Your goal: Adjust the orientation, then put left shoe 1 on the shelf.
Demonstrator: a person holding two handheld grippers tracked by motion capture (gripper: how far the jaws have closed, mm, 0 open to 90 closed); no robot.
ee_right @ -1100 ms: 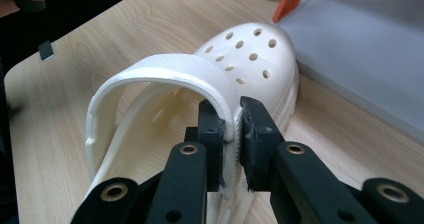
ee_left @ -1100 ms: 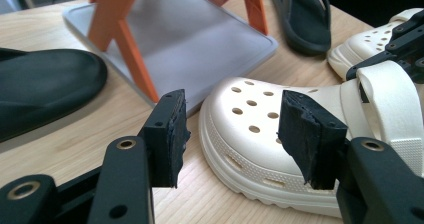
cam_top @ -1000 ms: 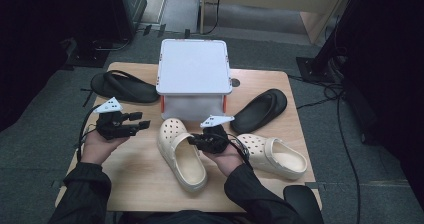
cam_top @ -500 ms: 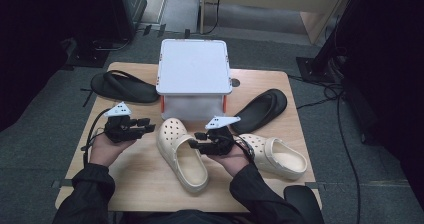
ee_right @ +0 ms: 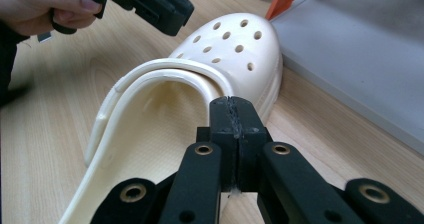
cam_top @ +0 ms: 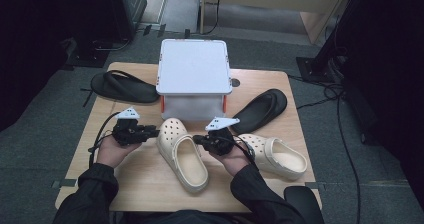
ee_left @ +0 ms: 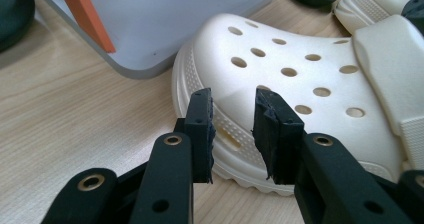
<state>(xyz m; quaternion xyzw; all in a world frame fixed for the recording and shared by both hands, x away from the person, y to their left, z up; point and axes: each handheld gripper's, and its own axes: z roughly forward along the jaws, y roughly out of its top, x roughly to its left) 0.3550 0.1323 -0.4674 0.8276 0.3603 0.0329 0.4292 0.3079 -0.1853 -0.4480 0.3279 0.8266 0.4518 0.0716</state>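
The cream clog (cam_top: 182,155) lies on the desk (cam_top: 135,184) between both grippers. The left gripper (ee_left: 232,129) has just been closing, its fingers parted before the toe's sole edge, nothing pinched. The right gripper (ee_right: 233,134) is shut, empty, at the opening's rim. The rim should be taken squarely before lifting.

Two cream clogs lie on the table: one (cam_top: 182,154) between the two hands, the other (cam_top: 280,154) to its right.

Two black flip-flops lie there too, one (cam_top: 122,86) at the left of the box and one (cam_top: 260,109) at its right.

One white lidded box (cam_top: 194,74) stands at the middle of the far side, with orange clasps at its front corners.

One wooden table (cam_top: 145,184) bears all of these.

Two grippers are in hand: the left gripper (cam_top: 155,132) and the right gripper (cam_top: 197,140), each topped by one grey three-cornered plate.
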